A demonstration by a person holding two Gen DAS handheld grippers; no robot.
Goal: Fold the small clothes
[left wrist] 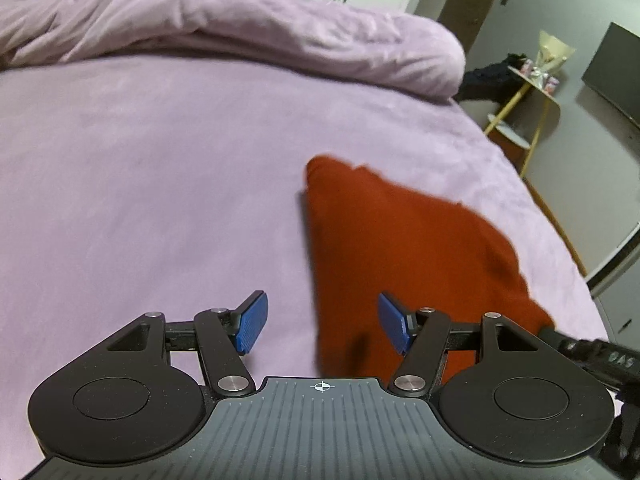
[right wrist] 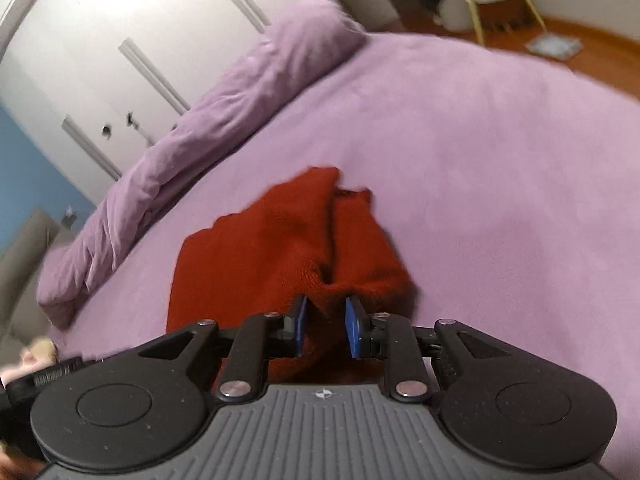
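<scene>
Presently catalogued: one rust-red knitted garment (right wrist: 280,248), small, crumpled and partly doubled over itself, is laid on a bed covered by a lilac plush sheet (left wrist: 160,180). The garment is seen right of centre in the left wrist view and at centre in the right wrist view, with a pointed end directed away from both cameras.

Left tool (left wrist: 322,326): black linkage arms and blue ribbed pads (left wrist: 252,324) are noted. The jaws are set well apart and nothing is gripped; the near edge of the red garment is seen below the gap, closer to the right-hand pad, with no pad pressed on it.

Right tool (right wrist: 325,326): the same construction is noted. The jaws are drawn narrow, and a bunched fold of the red knit is seen between the blue pads. Whether the pads actually press on that fold cannot be told, since a sliver of gap appears at each side and the picture is blurred.

Also listed: a rolled lilac duvet (left wrist: 240,28) is heaped along the far side of the bed; white panelled wardrobe doors (right wrist: 100,52) stand behind it; a yellow-legged side table (left wrist: 528,96) bearing small items is placed beyond the bed's right corner.
</scene>
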